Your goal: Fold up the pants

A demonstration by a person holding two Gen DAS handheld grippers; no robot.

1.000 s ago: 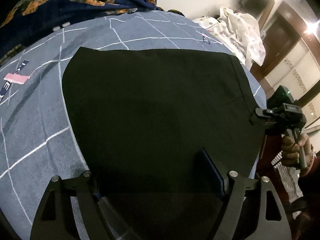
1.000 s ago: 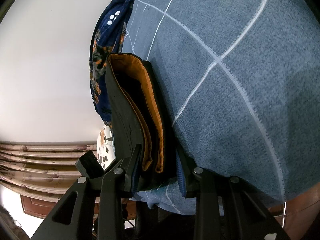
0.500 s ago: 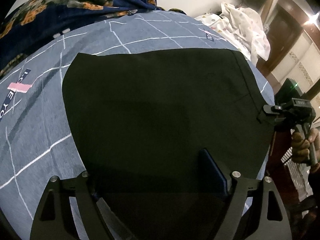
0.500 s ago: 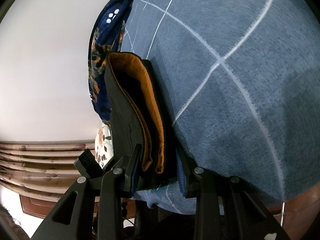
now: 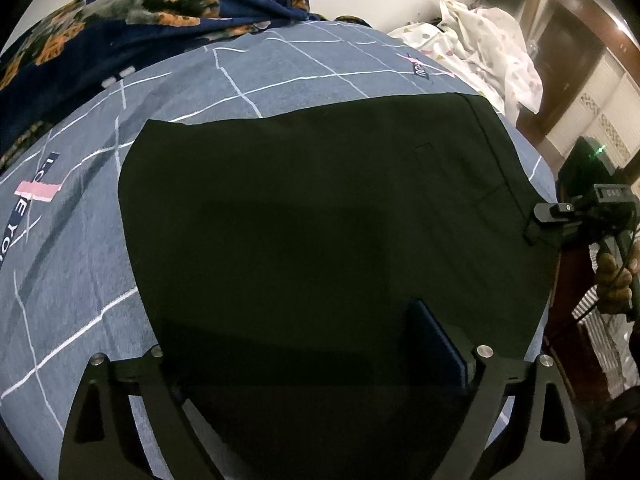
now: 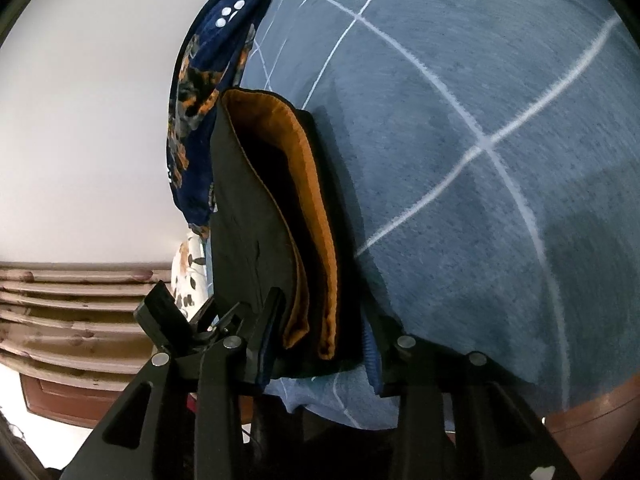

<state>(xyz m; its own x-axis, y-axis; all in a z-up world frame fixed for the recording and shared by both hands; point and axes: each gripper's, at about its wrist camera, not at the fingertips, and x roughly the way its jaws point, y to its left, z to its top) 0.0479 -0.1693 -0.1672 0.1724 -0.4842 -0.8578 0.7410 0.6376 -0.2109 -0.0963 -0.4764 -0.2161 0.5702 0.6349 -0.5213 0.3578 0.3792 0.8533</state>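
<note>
I see the black pants (image 5: 320,220) lying flat on the bed (image 5: 200,92), which has a blue-grey cover with white lines. They are already folded into a wide, thick rectangle.

My left gripper (image 5: 312,360) has its fingers wide apart over the near edge of the cloth, and I cannot tell for sure if they pinch anything. My right gripper (image 6: 320,344) is at the right edge of the pants. Its fingers are closed down on a bundle of several layers, black outside with an orange lining (image 6: 316,216) showing, and part of the blue cover may be caught too.

I judge the fabric to be soft and limp, but quite thick and a little heavy because of the lining. It will sag between two holding points and the layers can slide on each other. So I think the best place to hold is at the corners of one edge, taking all the layers together, with the cloth kept low and tight.
</note>
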